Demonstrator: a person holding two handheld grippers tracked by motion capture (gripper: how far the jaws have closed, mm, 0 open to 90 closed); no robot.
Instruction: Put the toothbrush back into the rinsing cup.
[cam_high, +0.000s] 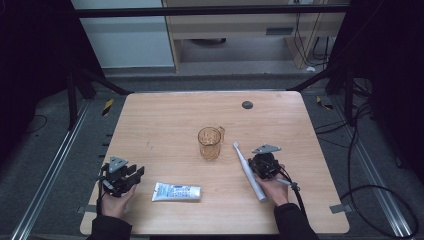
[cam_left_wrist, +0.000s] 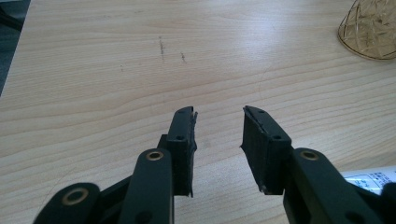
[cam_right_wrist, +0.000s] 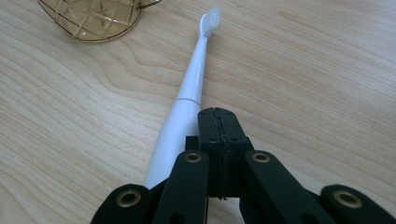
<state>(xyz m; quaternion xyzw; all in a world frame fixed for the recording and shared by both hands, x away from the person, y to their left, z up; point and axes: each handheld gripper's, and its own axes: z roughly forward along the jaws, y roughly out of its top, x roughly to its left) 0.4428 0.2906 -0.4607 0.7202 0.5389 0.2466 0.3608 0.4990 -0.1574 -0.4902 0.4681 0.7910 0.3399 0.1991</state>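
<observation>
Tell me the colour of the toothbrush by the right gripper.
White toothbrush, with pale bristles; clearest in the right gripper view.

Wooden table (cam_high: 165, 110), light grain, rounded corners. Amber glass mug (cam_high: 210, 143) upright at frame centre. White electric toothbrush (cam_high: 248, 170) lying flat, right of mug, bristles toward it. Toothpaste tube (cam_high: 176, 191) lying flat, lower centre-left. Dark round disc (cam_high: 247, 104) upper centre-right.

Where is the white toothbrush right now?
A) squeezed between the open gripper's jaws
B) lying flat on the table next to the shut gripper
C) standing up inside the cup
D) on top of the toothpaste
B: the toothbrush lies flat on the table, beside the right gripper, whose jaws are closed together with nothing between them.
</observation>
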